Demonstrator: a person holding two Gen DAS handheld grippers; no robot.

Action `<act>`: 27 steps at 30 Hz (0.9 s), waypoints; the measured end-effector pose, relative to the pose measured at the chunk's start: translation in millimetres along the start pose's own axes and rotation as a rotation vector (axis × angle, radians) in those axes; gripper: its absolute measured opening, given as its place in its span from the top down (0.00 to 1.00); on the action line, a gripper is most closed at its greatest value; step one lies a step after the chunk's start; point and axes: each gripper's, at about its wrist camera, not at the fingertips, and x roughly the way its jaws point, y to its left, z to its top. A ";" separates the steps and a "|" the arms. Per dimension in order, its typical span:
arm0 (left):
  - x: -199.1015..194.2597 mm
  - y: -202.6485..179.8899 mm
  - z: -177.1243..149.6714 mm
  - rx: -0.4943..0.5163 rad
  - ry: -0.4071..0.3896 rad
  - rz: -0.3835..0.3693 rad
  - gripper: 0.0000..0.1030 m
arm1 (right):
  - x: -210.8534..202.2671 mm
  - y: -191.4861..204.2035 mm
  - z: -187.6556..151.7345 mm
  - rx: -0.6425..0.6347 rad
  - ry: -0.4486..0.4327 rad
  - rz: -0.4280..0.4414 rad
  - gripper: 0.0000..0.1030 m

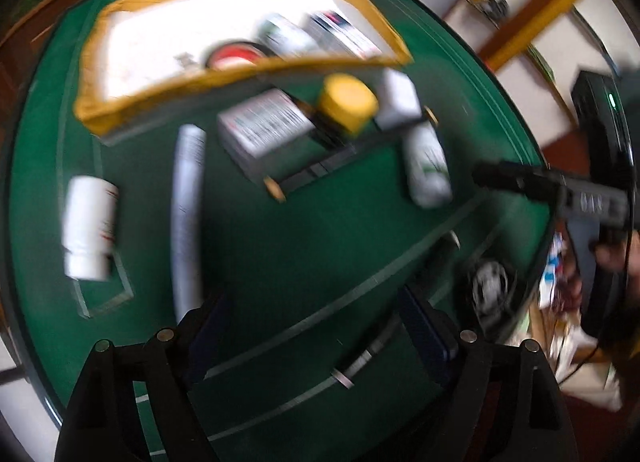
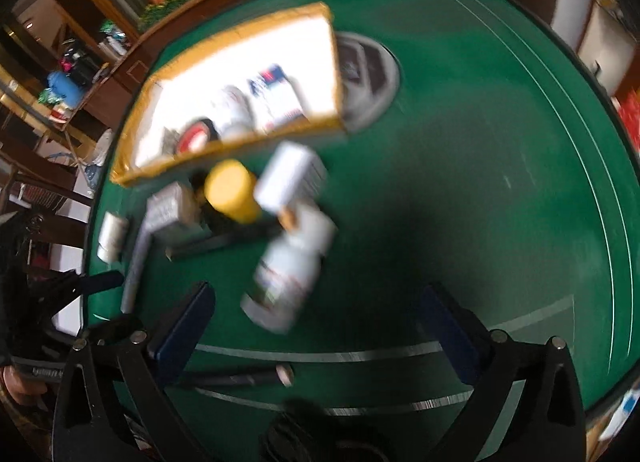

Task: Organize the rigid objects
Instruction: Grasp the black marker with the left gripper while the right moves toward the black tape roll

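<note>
Both views are motion-blurred. On the green round table (image 1: pixel 280 246) lie a white bottle (image 1: pixel 90 228), a long white tube (image 1: pixel 188 214), a grey-white box (image 1: pixel 264 130), a yellow-capped jar (image 1: pixel 346 102), a black stick (image 1: pixel 316 172) and a white-green bottle (image 1: pixel 426 164). My left gripper (image 1: pixel 316 334) is open and empty above the table's near side. My right gripper (image 2: pixel 316 326) is open and empty, with the white-green bottle (image 2: pixel 290 266) lying between and ahead of its fingers. The yellow-capped jar (image 2: pixel 232 190) and a white box (image 2: pixel 290 176) lie beyond.
A yellow-rimmed cardboard box (image 1: pixel 240 70) at the back holds a red-lidded tin (image 1: pixel 236 56) and small packages; it also shows in the right wrist view (image 2: pixel 240 146). A grey round disc (image 2: pixel 372 78) lies behind it. The right gripper (image 1: pixel 520 178) shows at the left view's right edge.
</note>
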 end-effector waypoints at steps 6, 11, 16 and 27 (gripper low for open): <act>21.3 -40.6 -8.9 0.163 0.053 -0.028 0.16 | -12.7 -16.3 -25.4 0.022 0.018 -0.023 0.01; 38.6 -64.2 -7.5 0.263 0.035 0.010 0.30 | -24.3 -19.3 -48.0 -0.013 0.037 -0.029 0.01; 39.9 -68.4 -4.4 0.296 0.009 0.061 0.86 | -27.6 -7.9 -66.3 -0.048 0.065 -0.011 0.14; 14.6 19.4 -21.1 -0.010 -0.005 0.021 0.86 | -16.9 44.7 -101.1 -0.244 0.150 -0.015 0.23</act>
